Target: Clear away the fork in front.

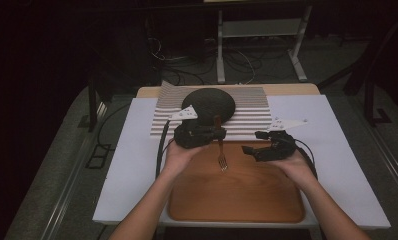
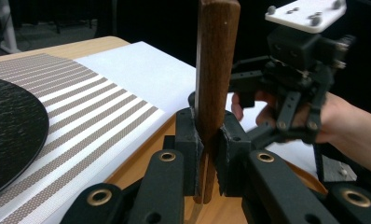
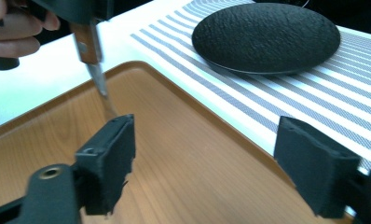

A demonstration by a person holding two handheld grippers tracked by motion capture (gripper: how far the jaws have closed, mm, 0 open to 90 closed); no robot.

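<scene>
Wooden fork handle is clamped in the left gripper, tines hanging over the tray for placement. Right gripper fingers stand open, empty, nearby.

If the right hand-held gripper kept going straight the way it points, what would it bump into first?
Probably the fork that the left hand-held gripper holds upright by its wooden handle. The right hand-held gripper is open and points low across the wooden tray. The fork hangs just off its left jaw, so depth is uncertain.
</scene>
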